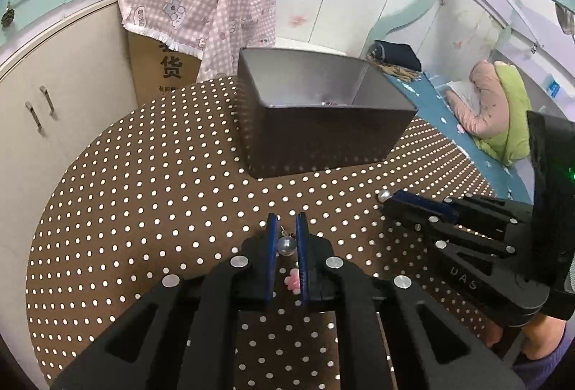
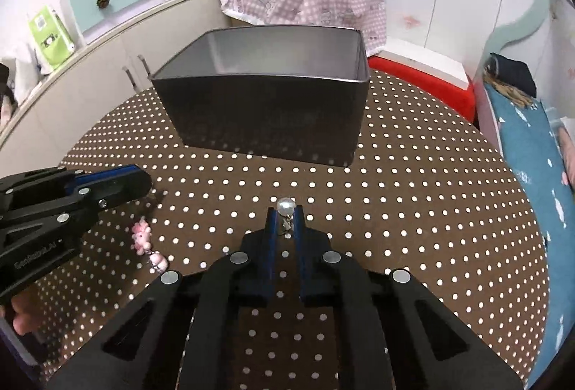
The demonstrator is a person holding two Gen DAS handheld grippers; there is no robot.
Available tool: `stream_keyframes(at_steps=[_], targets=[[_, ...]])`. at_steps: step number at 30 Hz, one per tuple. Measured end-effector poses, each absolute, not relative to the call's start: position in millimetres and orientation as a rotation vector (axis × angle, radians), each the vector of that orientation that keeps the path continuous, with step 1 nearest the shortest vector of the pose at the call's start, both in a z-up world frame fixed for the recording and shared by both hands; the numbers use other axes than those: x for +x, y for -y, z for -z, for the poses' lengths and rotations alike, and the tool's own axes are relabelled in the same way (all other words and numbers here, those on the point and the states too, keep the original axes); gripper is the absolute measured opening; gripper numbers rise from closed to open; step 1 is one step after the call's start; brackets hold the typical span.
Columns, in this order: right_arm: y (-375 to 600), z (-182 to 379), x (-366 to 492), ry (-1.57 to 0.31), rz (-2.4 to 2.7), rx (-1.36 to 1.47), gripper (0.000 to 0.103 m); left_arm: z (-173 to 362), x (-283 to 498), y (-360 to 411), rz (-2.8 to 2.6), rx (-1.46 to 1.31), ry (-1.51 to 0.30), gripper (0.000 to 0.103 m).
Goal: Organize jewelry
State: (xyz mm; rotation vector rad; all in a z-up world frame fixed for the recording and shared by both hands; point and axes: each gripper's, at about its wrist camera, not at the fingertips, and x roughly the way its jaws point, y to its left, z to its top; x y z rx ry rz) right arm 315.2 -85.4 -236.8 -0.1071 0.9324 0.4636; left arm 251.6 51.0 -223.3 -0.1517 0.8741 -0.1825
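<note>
Fingers of left gripper (image 1: 286, 228) stand nearly closed, narrow gap, w/ a silver pearl bead (image 1: 286, 245) sitting between the 2 blue pads partway down; can't tell for sure if pads actually pinch it or it just lies on the cloth between them. A thin wire hook shows just above the bead. Further back between the same pads, toward the gripper body, a pink flower charm (image 1: 293, 280) lies on the cloth. Right gripper (image 2: 285, 216) also nearly closed, w/ a white pearl earring (image 2: 286, 205) right at the fingertips, pearl poking out past the tips and its metal fitting hanging between the pads; looks held. To the left of right fingers, near the left gripper's tips, a pink charm piece (image 2: 147, 241) lies on the cloth. Ahead of both pairs of fingers, well apart, stands a dark open box (image 1: 309, 138), grey inside, w/ something small and pinkish on its floor. All on a brown polka-dot tablecloth (image 1: 143, 192).
</note>
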Motion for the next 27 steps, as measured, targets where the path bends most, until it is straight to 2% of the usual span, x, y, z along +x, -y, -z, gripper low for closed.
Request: stream_keyframes(at_steps=[16, 27], targets=[[112.4, 161.3, 313.4, -0.797, -0.485, -0.039, 0.009, 167.7, 261.5, -50.5, 0.332, -0.252, -0.788, 0.009], [108.7, 123.6, 350.1, -0.752, -0.508, 0.014, 0.009, 144.6, 314.9, -45.5, 0.306, -0.232, -0.807, 0.009]])
